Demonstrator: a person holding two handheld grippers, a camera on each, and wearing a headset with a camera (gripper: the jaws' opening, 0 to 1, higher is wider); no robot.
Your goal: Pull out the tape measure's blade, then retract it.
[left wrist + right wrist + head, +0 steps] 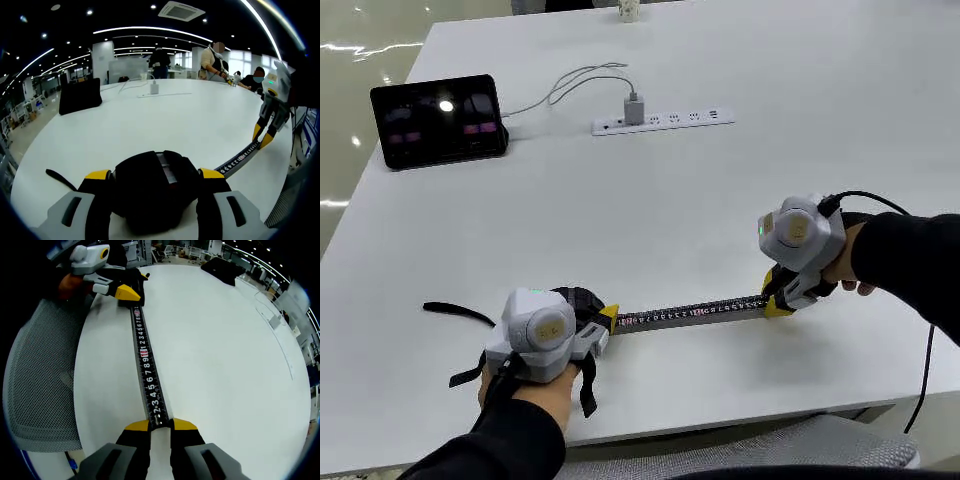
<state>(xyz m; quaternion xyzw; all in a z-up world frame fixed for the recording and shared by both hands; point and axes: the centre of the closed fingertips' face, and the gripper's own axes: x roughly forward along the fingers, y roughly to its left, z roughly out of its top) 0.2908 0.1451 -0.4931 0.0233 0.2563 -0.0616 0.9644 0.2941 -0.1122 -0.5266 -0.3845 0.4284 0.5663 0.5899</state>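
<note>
A black tape measure case [152, 182] lies on the white table, clamped between the yellow-tipped jaws of my left gripper [592, 330]. Its black blade [692, 313] with white numbers runs out flat along the table to the right. My right gripper [778, 298] is shut on the blade's end [158, 421], and the blade [144, 360] stretches away from it to the case and the left gripper [129, 290]. In the left gripper view the blade [239, 160] leads off to the right gripper [265, 136]. A black wrist strap [457, 312] trails left of the case.
A dark tablet [439, 120] stands at the far left of the table [720, 200]. A white power strip [663, 121] with a plugged charger and cable lies behind the work. A grey mesh chair back [42, 375] sits at the table's near edge. People stand at a far desk.
</note>
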